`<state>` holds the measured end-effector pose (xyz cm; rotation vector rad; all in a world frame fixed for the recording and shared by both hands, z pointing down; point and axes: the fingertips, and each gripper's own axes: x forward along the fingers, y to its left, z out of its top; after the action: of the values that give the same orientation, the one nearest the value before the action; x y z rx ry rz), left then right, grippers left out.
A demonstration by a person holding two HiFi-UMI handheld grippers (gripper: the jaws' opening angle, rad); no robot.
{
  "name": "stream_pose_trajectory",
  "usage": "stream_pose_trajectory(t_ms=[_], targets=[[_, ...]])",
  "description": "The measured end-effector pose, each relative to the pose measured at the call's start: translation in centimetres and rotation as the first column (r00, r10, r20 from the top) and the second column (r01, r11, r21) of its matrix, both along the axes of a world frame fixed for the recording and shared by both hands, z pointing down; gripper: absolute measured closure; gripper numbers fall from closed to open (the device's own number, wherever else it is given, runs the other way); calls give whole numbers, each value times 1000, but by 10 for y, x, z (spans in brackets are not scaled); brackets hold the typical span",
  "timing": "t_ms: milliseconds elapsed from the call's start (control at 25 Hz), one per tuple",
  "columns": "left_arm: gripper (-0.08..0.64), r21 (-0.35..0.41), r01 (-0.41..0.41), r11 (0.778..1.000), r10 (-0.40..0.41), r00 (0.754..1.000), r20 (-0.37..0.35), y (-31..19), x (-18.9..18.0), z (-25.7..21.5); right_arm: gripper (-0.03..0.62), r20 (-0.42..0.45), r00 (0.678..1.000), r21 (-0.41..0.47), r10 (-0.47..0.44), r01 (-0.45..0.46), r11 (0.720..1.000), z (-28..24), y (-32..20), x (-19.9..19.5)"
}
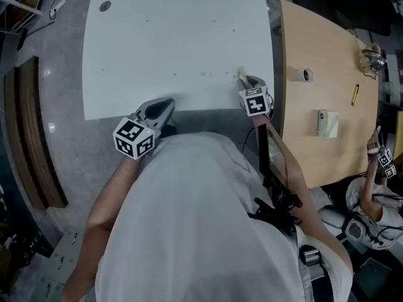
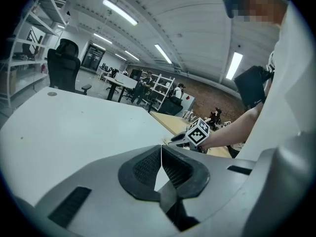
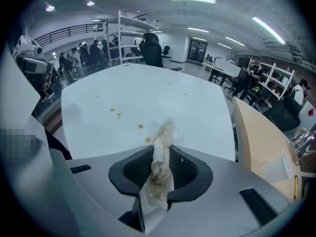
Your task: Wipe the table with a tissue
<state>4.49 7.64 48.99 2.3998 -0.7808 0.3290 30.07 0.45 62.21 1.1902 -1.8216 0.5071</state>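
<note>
Crumpled, brown-stained tissue (image 3: 161, 164) sits pinched lengthwise between the jaws of the right gripper (image 3: 160, 154), tip poking out past them toward the white table (image 3: 163, 90), close to the table's near right corner. Few brown spots (image 3: 140, 127) lie just ahead and slightly left of the tissue tip, more further left, so next wipe probably runs forward-left. Can't tell if tip touches the surface. Right gripper clamped on tissue, clearly nearer the stains. Other side, left gripper (image 2: 161, 154) at near table edge, well apart, jaws pressed together, nothing between them
</note>
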Motion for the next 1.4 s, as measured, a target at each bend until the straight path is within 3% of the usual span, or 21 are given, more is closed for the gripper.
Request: stream_pose_trajectory(t_ms=[400, 840, 1000, 1400], targets=[[552, -1, -16, 1000, 16, 1000, -8, -12, -18, 2, 494, -26, 999, 13, 42, -42, 999, 0, -1, -16], [552, 7, -39, 999, 39, 999, -8, -31, -38, 1, 494, 22, 990, 12, 140, -141, 990, 1, -6, -30], [552, 10, -48, 999, 48, 999, -4, -36, -43, 2, 494, 13, 995, 13, 96, -97, 995, 1, -9, -38], [552, 10, -62, 998, 62, 998, -7, -36, -46, 2, 494, -48, 992, 11, -119, 120, 993, 0, -8, -62]])
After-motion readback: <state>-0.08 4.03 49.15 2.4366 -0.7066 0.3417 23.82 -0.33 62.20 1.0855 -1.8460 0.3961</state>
